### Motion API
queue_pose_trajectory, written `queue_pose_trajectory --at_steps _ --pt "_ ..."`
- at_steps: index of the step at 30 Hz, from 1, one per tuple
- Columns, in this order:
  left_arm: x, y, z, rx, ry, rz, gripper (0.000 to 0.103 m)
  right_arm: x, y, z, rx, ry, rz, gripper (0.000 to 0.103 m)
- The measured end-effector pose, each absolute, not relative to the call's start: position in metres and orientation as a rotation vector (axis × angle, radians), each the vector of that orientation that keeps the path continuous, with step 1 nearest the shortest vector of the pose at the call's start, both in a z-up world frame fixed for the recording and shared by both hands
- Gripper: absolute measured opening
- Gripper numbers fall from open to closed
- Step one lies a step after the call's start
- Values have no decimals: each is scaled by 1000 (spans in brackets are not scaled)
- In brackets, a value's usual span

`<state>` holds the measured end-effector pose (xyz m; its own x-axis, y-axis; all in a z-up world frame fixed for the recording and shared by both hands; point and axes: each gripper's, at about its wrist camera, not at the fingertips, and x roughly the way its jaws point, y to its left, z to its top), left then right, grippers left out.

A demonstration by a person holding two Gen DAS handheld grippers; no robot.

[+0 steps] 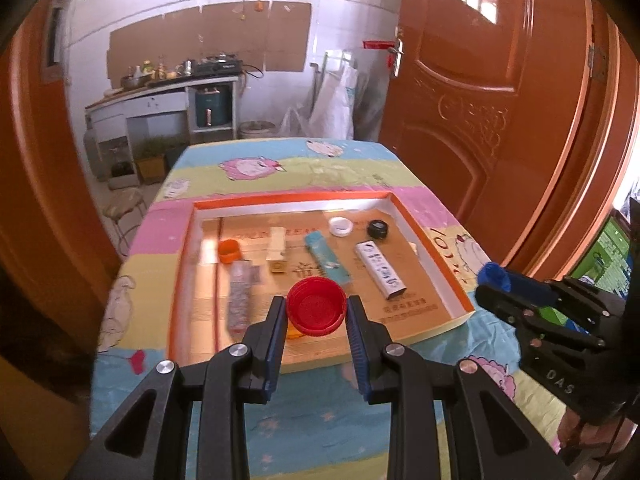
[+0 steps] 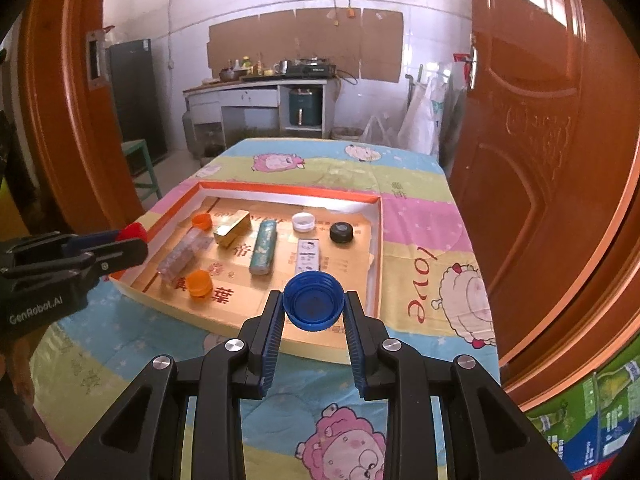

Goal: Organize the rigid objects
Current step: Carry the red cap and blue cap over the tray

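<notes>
Only the right wrist view shows a second orange cap (image 2: 199,283) unobstructed.

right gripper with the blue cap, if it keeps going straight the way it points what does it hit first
Probably the cardboard floor of the tray just past its near wall, short of the white box. The right gripper points downward with the blue cap; depth is unclear.
</notes>
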<state>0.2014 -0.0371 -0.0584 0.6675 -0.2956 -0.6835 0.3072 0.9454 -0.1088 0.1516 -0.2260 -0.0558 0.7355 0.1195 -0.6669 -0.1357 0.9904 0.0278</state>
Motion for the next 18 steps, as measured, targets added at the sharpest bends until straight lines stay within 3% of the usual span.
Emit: queue_pose_trajectory --at_steps 18 --pt "238 -79 -94 68 872 -371 30 228 -244 -95 -38 837 146 30"
